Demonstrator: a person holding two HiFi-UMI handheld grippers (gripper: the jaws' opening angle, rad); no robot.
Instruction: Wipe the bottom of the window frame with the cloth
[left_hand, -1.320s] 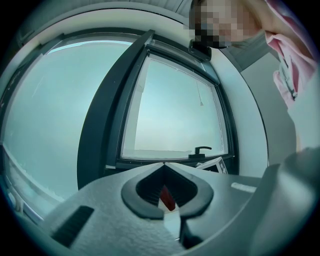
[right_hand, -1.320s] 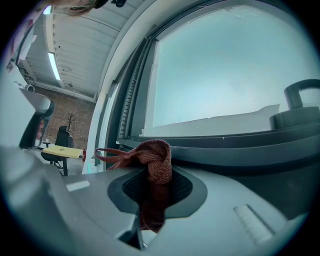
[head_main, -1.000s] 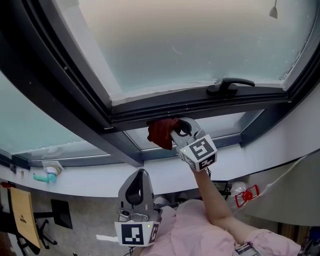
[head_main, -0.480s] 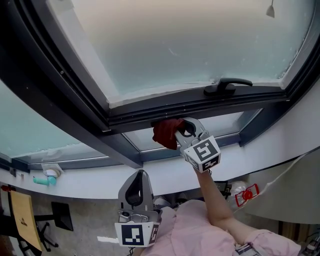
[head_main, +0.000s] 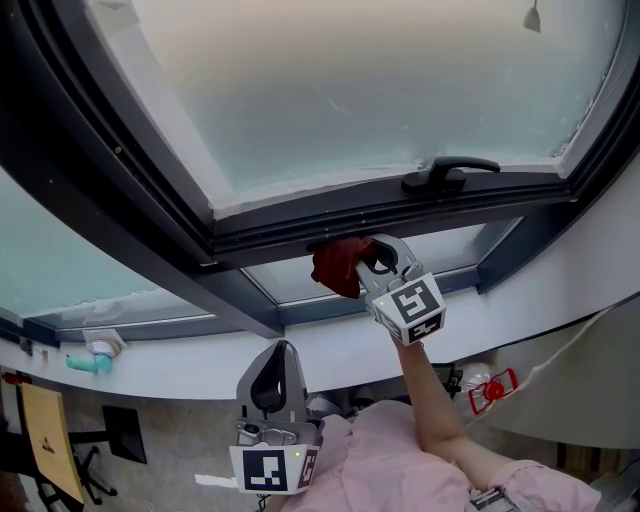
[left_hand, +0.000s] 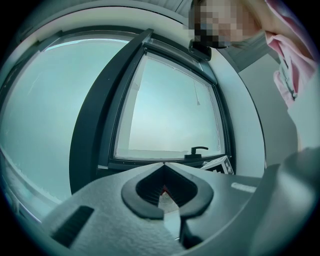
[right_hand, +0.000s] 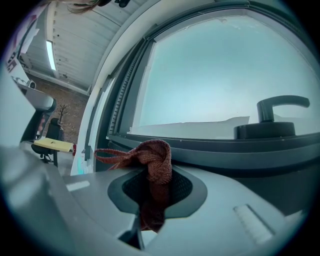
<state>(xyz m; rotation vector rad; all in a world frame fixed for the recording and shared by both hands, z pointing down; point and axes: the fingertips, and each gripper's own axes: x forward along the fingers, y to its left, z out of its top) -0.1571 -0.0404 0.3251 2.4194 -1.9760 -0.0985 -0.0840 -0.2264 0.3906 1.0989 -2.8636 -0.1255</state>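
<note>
Head view: right gripper (head_main: 360, 262) clenched on red cloth (head_main: 336, 266), held against bottom of window frame (head_main: 400, 212), left of handle (head_main: 447, 172) | left gripper (head_main: 281, 350) closed, empty, near the body | cloth likely soft, light, bunching; hold mid-wad.

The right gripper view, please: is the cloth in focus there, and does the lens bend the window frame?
Right gripper view: the cloth is sharp, weave visible; the window frame bows, with dark vignetted corners. Head view: the frame curves too, dark against the bright, hazy glass.
</note>
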